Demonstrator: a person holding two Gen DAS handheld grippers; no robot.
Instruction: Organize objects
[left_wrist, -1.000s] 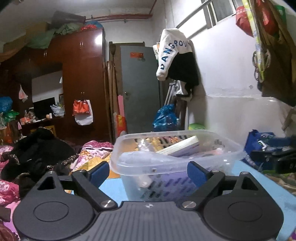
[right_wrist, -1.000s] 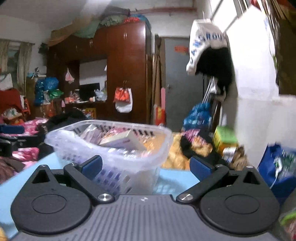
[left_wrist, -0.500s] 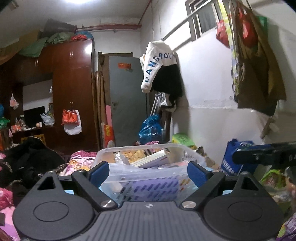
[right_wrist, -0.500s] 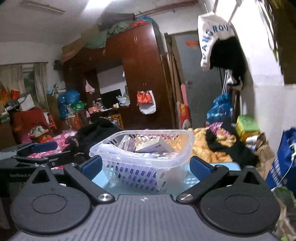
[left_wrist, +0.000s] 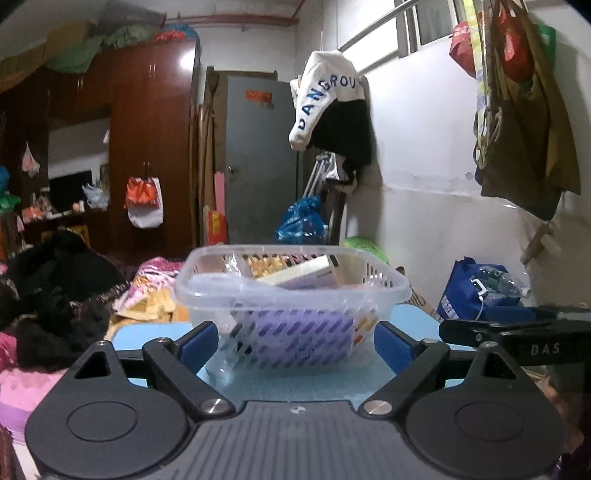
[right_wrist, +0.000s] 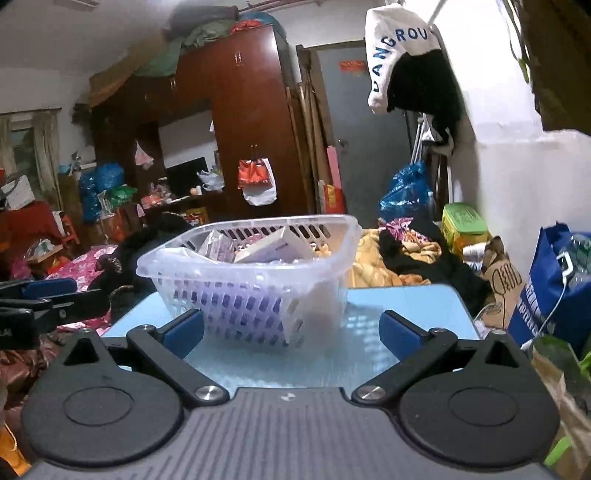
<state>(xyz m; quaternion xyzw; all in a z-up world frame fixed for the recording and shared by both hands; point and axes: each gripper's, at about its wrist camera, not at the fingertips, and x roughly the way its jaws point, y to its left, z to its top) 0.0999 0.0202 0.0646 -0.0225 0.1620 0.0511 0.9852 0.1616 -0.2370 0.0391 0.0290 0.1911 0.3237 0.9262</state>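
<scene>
A clear plastic basket (left_wrist: 291, 291) with slotted sides stands on a light blue table (left_wrist: 295, 384). It holds a white box (left_wrist: 299, 275) and several packets. It also shows in the right wrist view (right_wrist: 251, 280), left of centre on the table (right_wrist: 388, 310). My left gripper (left_wrist: 295, 341) is open and empty, just short of the basket. My right gripper (right_wrist: 291, 332) is open and empty, a little back from the basket. The right gripper's arm (left_wrist: 517, 332) shows at the right in the left wrist view; the left one (right_wrist: 37, 299) shows at the left in the right wrist view.
A blue bag (right_wrist: 554, 284) stands by the wall to the right of the table. Clothes and bedding (left_wrist: 55, 295) lie piled to the left and behind. A dark wardrobe (left_wrist: 147, 147) and a grey door (left_wrist: 258, 166) stand at the back.
Both grippers have drawn back from the basket, which now looks smaller and farther. Both stay open and empty.
</scene>
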